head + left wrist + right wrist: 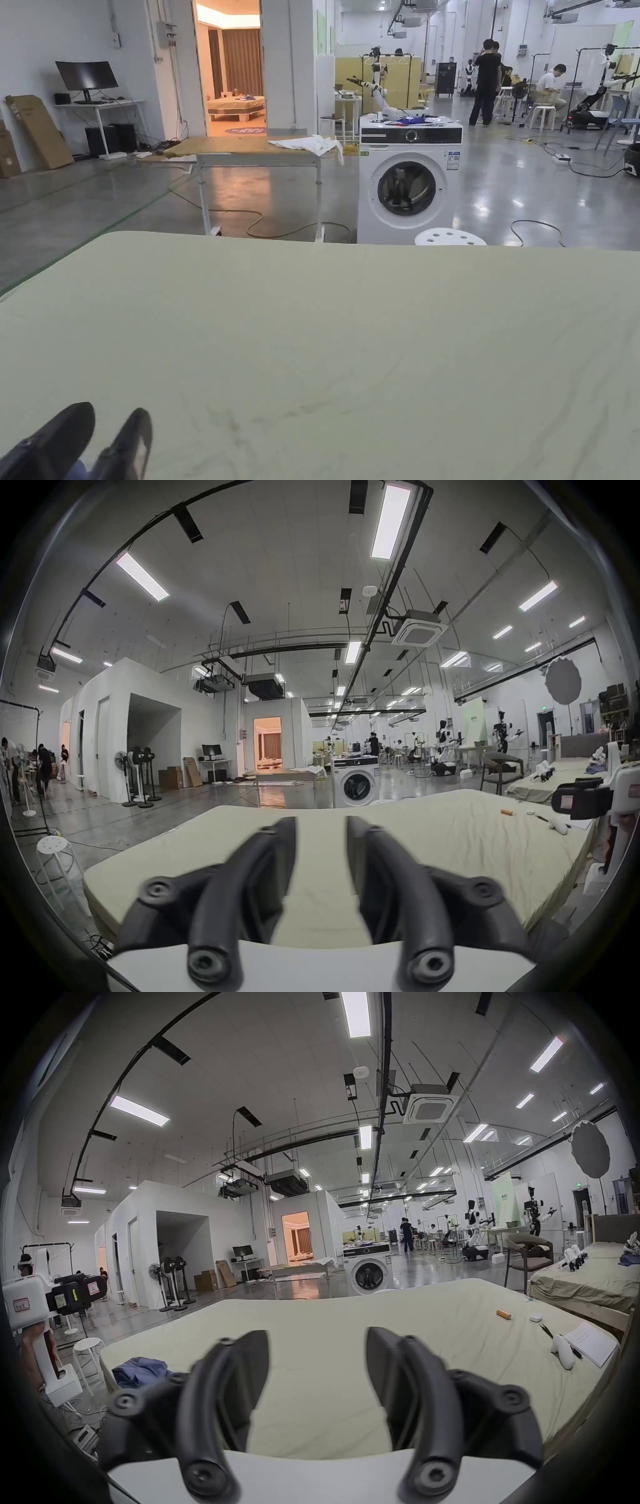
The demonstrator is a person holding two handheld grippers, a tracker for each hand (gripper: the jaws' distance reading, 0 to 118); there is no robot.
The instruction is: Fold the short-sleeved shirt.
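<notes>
- Claws, nearest to hand: the left claw (320,826) is spread with nothing between its jaws, hovering over the near part of the mattress (375,350) and pointing out across it.
- The right claw (317,1338) is spread wider, also empty, and it too hangs above the pale green sheet.
- In the right gripper view the shirt (138,1371) is a blue, crumpled heap at the near left corner of the mattress, close to the edge.
- That puts it off to the left of the right claw and down low, roughly below where the left claw is held. I'd judge the left hand is the nearer one.
- Bunched up like that, it has no long axis I can make out. Collar and hem can't be told apart.
- Folding has not begun, by my reckoning. The heap first has to be picked up and spread flat on the open middle of the sheet.
- Farther along the right side lie an orange cylinder (503,1314) and a sheet of paper (592,1343), well apart from the shirt.
- Past the far edge stand a white stool (450,237) and a washer (409,181).
- Beyond those, a counter (250,150) carries a white cloth (309,145), and people are at the back of the hall.
</notes>
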